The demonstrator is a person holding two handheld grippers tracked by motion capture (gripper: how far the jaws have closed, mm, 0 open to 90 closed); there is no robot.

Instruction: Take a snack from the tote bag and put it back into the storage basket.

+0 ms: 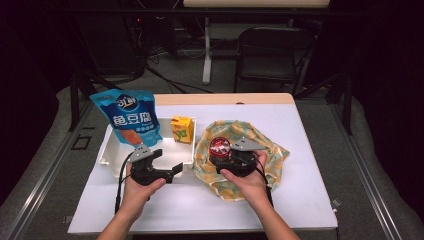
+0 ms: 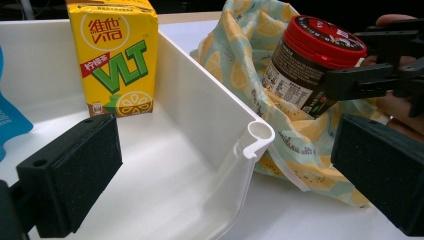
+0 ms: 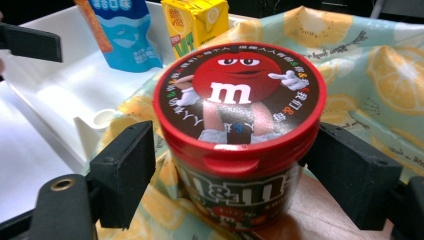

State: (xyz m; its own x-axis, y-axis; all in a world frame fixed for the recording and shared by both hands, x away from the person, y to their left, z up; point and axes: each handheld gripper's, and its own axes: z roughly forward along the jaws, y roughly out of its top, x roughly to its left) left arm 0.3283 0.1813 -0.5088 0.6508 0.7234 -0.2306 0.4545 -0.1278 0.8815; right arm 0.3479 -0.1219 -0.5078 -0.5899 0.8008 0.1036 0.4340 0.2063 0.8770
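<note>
candy tub (image 3: pixel 239 145) – on lemon cloth (image 1: pixel 272 150) | white tray (image 1: pixel 107 150) – beside

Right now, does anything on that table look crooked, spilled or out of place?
Nothing spilled or damaged. The M&M's tub leans between the right gripper jaws, over the rumpled lemon-print cloth. The blue snack pouch and yellow drink carton stand in the white tray.

The red-lidded M&M's tub (image 3: pixel 240 145) stands upright on the lemon-print cloth (image 3: pixel 395 70); just beside the white tray (image 1: pixel 107 150).
</note>
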